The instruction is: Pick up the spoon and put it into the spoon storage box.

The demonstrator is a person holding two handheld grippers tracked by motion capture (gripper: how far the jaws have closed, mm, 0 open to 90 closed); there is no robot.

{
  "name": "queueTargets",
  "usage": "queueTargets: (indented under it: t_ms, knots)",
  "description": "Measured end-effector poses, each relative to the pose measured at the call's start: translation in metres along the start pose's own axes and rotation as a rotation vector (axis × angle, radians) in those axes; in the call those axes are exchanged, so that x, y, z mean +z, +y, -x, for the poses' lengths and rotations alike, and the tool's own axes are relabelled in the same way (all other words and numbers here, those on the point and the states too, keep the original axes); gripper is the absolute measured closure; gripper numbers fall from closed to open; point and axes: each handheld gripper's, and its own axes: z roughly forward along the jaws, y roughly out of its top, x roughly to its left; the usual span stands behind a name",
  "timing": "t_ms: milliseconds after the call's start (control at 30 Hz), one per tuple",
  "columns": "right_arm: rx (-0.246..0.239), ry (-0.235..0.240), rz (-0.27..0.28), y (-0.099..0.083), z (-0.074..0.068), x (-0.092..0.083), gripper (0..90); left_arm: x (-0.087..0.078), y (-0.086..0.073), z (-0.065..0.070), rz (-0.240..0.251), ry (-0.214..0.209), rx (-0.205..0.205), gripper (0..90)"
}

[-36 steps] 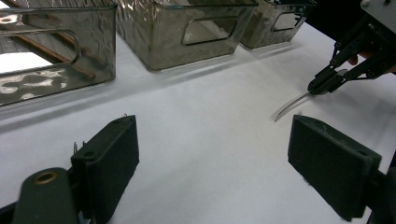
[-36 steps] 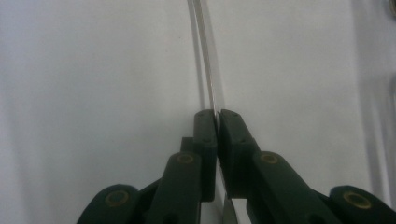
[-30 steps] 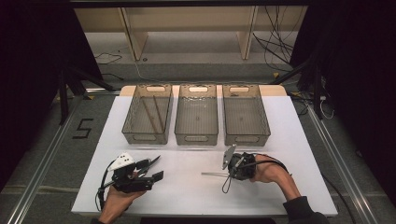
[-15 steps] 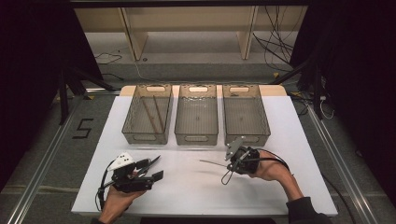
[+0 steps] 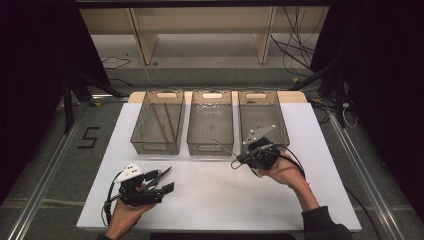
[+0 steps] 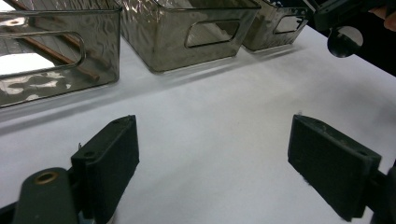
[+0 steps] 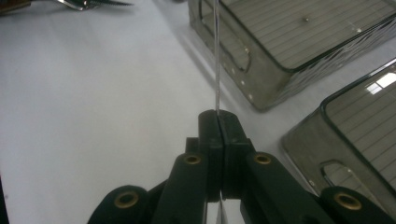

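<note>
Thin silver metal rod (image 5: pixel 223 147) | pinched at one end in my right gripper (image 7: pixel 218 122), fingers fully closed on it, held above the white counter (image 5: pixel 220 200) before the middle clear plastic bin (image 5: pixel 210 121) | my left gripper (image 5: pixel 165 181): fingers wide apart, holding nothing.

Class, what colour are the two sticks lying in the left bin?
Brown sticks, best seen in the high view.

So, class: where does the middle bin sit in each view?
High view: middle bin, centre of the row of three, above mid-picture.
Left gripper view: top centre, its handle slot facing the camera.
Right gripper view: upper right, just behind the rod.
Shared landmark: the white table under it.
</note>
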Motion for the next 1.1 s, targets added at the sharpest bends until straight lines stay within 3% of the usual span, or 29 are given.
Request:
queueTargets:
  t_ms: [633, 1100]
  knots:
    - [0.23, -0.078, 0.112, 0.048, 0.031, 0.01, 89.8, -0.001, 0.001, -0.001, 0.012, 0.006, -0.001, 16.1]
    - [0.303, -0.097, 0.133, 0.086, 0.048, 0.03, 89.6, -0.003, 0.0, -0.001, 0.026, 0.004, 0.002, 16.0]
